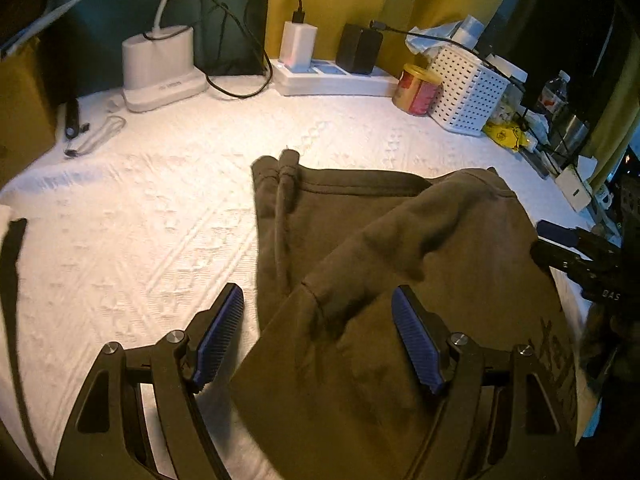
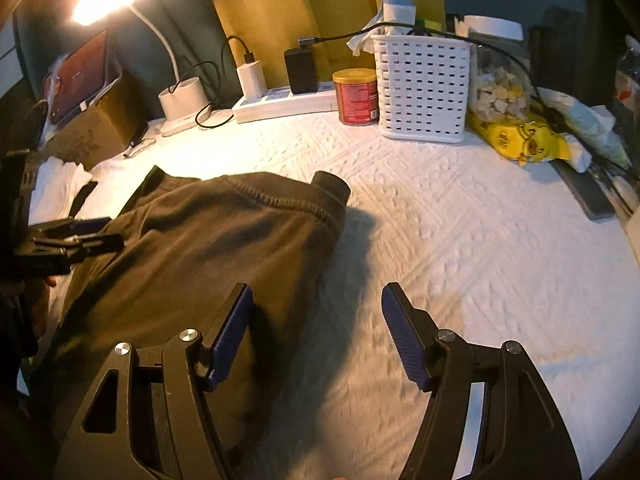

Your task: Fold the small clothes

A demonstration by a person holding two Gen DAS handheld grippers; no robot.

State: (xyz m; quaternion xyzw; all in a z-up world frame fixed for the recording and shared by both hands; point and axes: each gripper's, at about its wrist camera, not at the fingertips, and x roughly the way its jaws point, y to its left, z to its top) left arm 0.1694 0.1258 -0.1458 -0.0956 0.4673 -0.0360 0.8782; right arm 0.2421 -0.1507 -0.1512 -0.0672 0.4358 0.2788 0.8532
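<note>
On the white bedcover, olive garment partly folded, near edge cut off, left gripper and right gripper both spread wide, holding nothing.

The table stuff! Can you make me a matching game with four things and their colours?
Things:
1. basket with holes
2. round can
3. crumpled garment
4. snack bag

Colours:
A. yellow
B. dark olive-brown
C. white
D. red with a gold lid

Pairs: 1-C, 2-D, 3-B, 4-A
</note>
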